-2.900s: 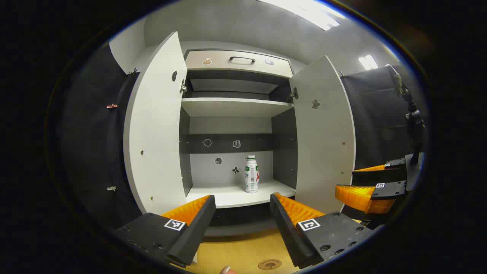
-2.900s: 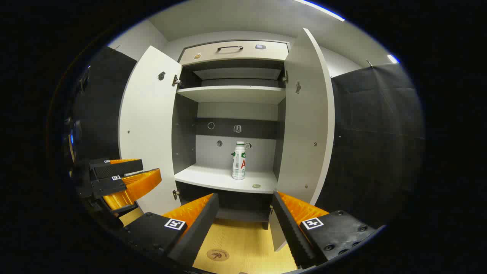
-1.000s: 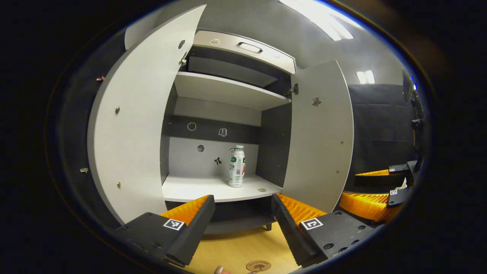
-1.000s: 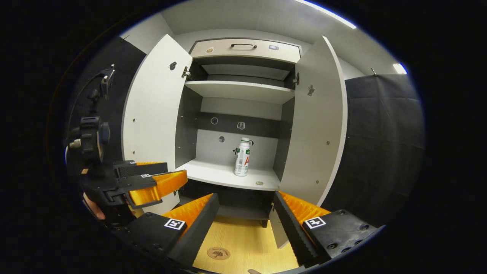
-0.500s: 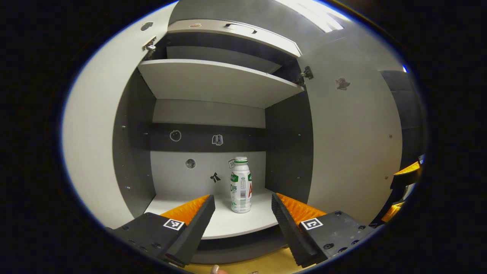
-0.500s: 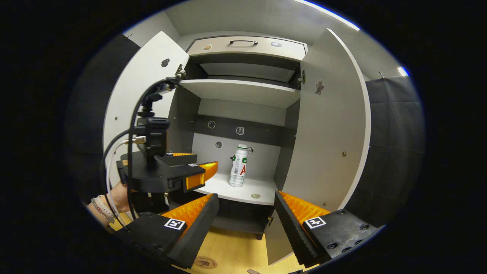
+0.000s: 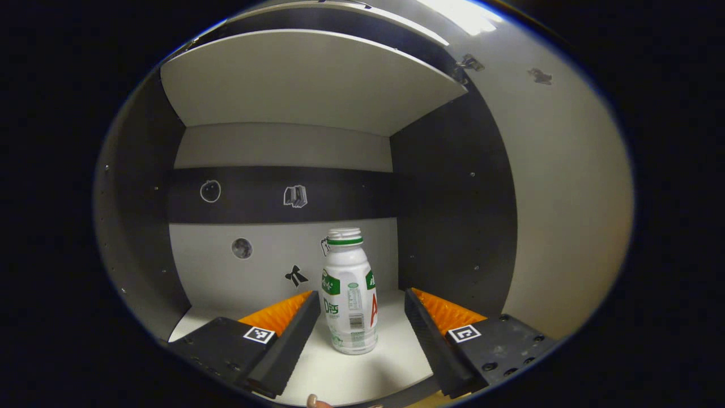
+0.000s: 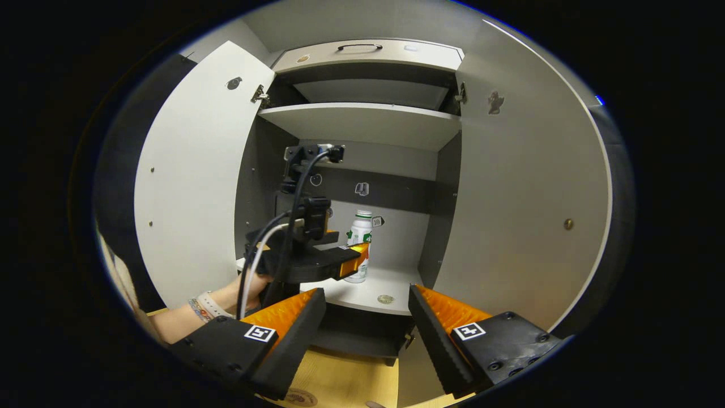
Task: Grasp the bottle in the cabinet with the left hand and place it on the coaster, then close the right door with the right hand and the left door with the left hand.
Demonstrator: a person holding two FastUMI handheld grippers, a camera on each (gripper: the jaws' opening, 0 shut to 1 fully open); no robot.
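Both doors open | left gripper (image 7: 357,317) fingers wide around bottle (image 7: 350,294) | right gripper (image 8: 362,323) fingers wide

White bottle (image 7: 350,300) with green collar and green-and-red label; cabinet (image 7: 453,187) dark grey inside, a black band at 12 o'clock above the bottle (small white stickers on it), pale grey shelf (image 7: 362,368), pale doors (image 8: 192,175)

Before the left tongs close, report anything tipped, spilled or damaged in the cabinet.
Nothing stands out. The bottle stands upright and capped on the lower shelf, between the open left tongs, untouched. No spill shows. A small round object lies near the shelf's front edge.
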